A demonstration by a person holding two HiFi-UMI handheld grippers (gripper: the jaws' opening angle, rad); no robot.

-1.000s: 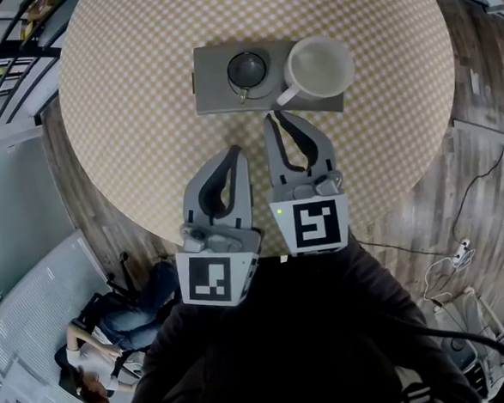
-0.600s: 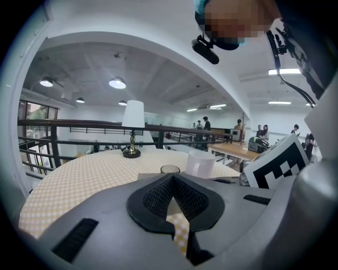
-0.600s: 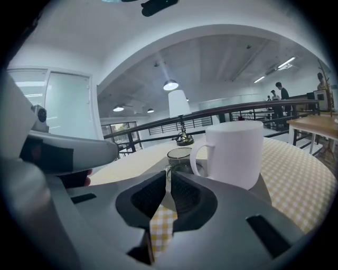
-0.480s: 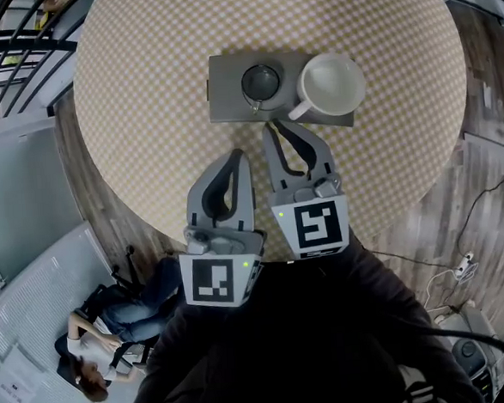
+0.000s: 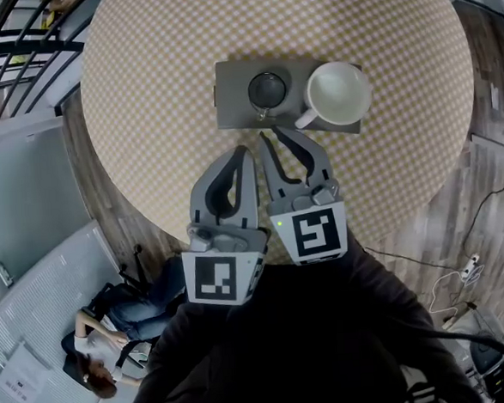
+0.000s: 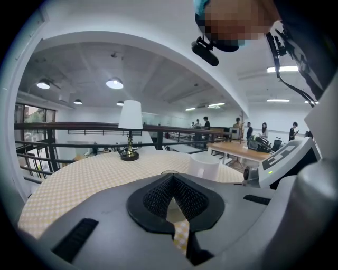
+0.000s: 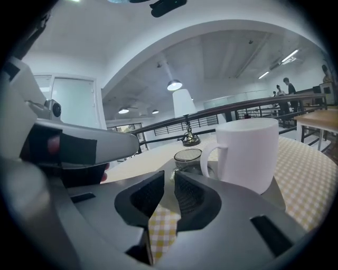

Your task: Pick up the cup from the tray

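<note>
A white mug (image 5: 341, 93) stands on the right end of a grey tray (image 5: 231, 112), its handle toward me. A small glass cup (image 5: 267, 89) sits to its left on the tray. My right gripper (image 5: 267, 138) is shut and empty, its tips at the tray's near edge, between the glass and the mug's handle. My left gripper (image 5: 244, 152) is shut too and lies close beside it, just short of the tray. In the right gripper view the mug (image 7: 248, 153) and glass (image 7: 188, 158) stand right beyond the jaws (image 7: 170, 178). The left gripper view shows the mug (image 6: 204, 164) past its tips (image 6: 171, 178).
The tray rests on a round table with a yellow checked cloth (image 5: 158, 82). A table lamp (image 6: 130, 129) stands at the far side. The table's near edge runs under my grippers. A railing (image 5: 18, 49) is at the upper left, and a person (image 5: 114, 326) sits on the lower floor.
The head view has shifted, so table and tray sit lower and further right in frame. My left gripper has crept forward toward the tray. Both grippers stay shut.
</note>
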